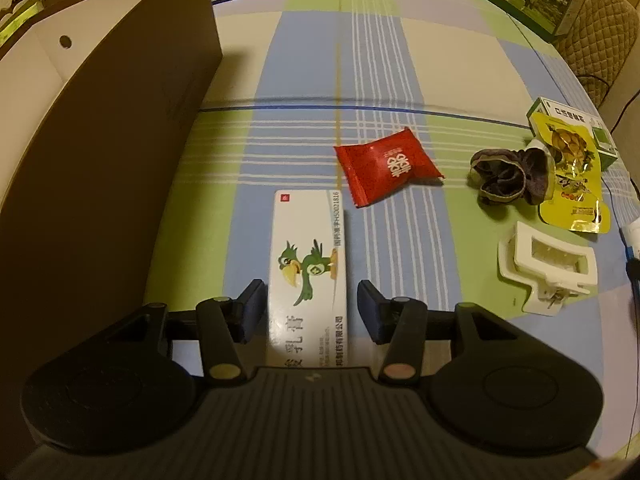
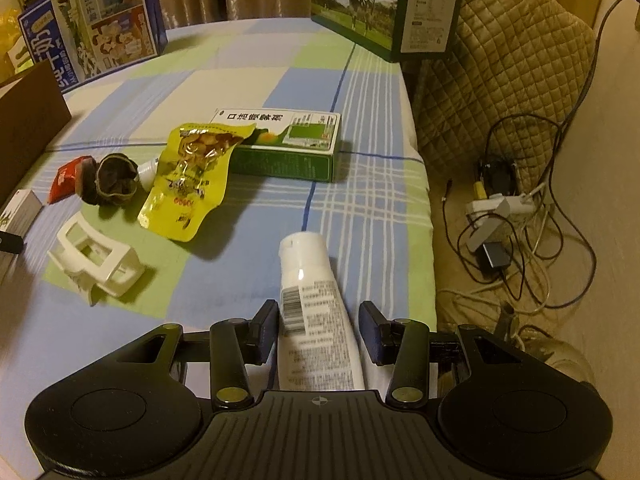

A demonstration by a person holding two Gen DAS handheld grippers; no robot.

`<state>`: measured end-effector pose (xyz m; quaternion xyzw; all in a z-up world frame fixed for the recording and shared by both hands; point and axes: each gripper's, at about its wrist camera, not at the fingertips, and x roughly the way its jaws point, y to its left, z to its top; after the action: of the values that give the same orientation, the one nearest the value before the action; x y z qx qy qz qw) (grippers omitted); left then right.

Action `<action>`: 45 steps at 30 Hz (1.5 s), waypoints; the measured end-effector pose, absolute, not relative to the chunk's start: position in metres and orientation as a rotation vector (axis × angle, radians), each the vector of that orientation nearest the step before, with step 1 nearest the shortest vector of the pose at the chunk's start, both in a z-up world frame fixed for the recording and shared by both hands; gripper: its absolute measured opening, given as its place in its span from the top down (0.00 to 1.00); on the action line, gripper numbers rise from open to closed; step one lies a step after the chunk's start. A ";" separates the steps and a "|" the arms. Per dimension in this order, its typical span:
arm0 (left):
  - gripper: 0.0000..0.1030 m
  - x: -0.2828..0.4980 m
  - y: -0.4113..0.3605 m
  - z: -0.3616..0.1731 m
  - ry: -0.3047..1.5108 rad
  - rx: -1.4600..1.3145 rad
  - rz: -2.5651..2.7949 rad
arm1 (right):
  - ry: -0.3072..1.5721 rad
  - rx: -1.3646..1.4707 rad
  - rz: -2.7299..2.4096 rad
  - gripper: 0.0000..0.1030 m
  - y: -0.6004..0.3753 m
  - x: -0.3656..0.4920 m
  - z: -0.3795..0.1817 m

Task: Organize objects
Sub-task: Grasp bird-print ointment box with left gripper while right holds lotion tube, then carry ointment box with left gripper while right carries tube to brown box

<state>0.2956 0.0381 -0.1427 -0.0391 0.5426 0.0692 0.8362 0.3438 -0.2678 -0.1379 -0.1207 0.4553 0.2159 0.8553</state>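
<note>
Objects for sorting lie scattered on a plaid-covered tabletop (image 1: 304, 64), and each claw straddles one of them.

Left claw (image 1: 311, 304): jaws wide. A white carton printed with a green bird (image 1: 308, 264) lies flat between them at lower centre of the left wrist view; the left pad sits just beside its edge, the right pad stands apart. Just beyond the carton's far right corner lies a red sachet (image 1: 390, 164). Further right are a dark crumpled cloth (image 1: 510, 178), a yellow snack pouch (image 1: 572, 176) and a white hair clip (image 1: 546, 264). A brown box wall (image 1: 116, 152) fills the left of the frame.

Right claw (image 2: 318, 330): jaws wide. A white tube (image 2: 316, 312) lies between them, cap pointing away; the left pad is just beside it, the right pad stands apart. Whether either pad touches cannot be told. In the right wrist view, the hair clip is at centre left and the yellow pouch is above it, its top overlapping a green-and-white carton (image 2: 288, 144). The dark cloth and red sachet lie at the left. Cables and a power strip (image 2: 500, 212) lie on the floor at right.
</note>
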 end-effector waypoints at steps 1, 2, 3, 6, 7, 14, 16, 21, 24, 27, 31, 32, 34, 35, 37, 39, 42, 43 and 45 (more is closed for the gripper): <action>0.60 0.295 0.038 -0.143 1.146 -0.085 0.143 | 0.957 -0.252 0.452 0.61 -0.267 0.344 -0.138; 0.64 0.293 0.037 -0.143 1.142 -0.084 0.141 | 0.953 -0.253 0.451 0.61 -0.266 0.344 -0.138; 0.67 0.291 0.036 -0.143 1.138 -0.078 0.140 | 0.947 -0.257 0.454 0.65 -0.266 0.342 -0.139; 0.68 0.284 0.033 -0.142 1.139 -0.078 0.135 | 0.938 -0.256 0.461 0.65 -0.266 0.336 -0.139; 0.68 0.281 0.032 -0.142 1.140 -0.073 0.133 | 0.940 -0.255 0.462 0.66 -0.266 0.335 -0.139; 0.68 0.258 0.028 -0.139 1.159 -0.091 0.095 | 0.980 -0.222 0.476 0.67 -0.264 0.317 -0.135; 0.68 0.250 0.028 -0.135 1.156 -0.103 0.081 | 1.004 -0.178 0.484 0.67 -0.266 0.313 -0.133; 0.68 0.237 0.031 -0.114 1.118 -0.124 0.050 | 1.041 -0.047 0.487 0.67 -0.272 0.299 -0.126; 0.68 0.233 0.035 -0.096 1.074 -0.129 0.034 | 1.033 0.008 0.499 0.67 -0.269 0.291 -0.114; 0.68 0.229 0.040 -0.078 1.029 -0.135 0.020 | 1.009 0.050 0.533 0.67 -0.259 0.285 -0.098; 0.68 0.224 0.051 -0.055 0.978 -0.141 0.023 | 0.976 0.089 0.608 0.67 -0.232 0.279 -0.075; 0.68 0.222 0.056 -0.049 0.966 -0.145 0.027 | 0.970 0.100 0.634 0.67 -0.223 0.277 -0.070; 0.68 0.217 0.066 -0.039 0.946 -0.152 0.038 | 0.963 0.119 0.691 0.67 -0.204 0.272 -0.060; 0.68 0.214 0.072 -0.034 0.935 -0.155 0.047 | 0.962 0.128 0.723 0.67 -0.193 0.269 -0.056; 0.68 0.207 0.087 -0.024 0.911 -0.163 0.068 | 0.965 0.142 0.788 0.67 -0.168 0.264 -0.049; 0.68 0.202 0.102 -0.016 0.890 -0.174 0.096 | 0.968 0.155 0.860 0.67 -0.140 0.258 -0.043; 0.68 0.193 0.129 -0.005 0.864 -0.187 0.148 | 0.967 0.177 0.970 0.67 -0.098 0.250 -0.035; 0.68 0.190 0.138 -0.002 0.858 -0.189 0.165 | 0.964 0.185 1.005 0.67 -0.082 0.247 -0.031; 0.68 0.187 0.159 0.003 0.851 -0.192 0.198 | 0.963 0.197 1.067 0.67 -0.055 0.241 -0.025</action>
<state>0.1867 0.1589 0.0033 -0.0931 0.4112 0.0958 0.9017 0.2413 -0.0546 -0.0250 0.0899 0.4402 0.4881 0.7483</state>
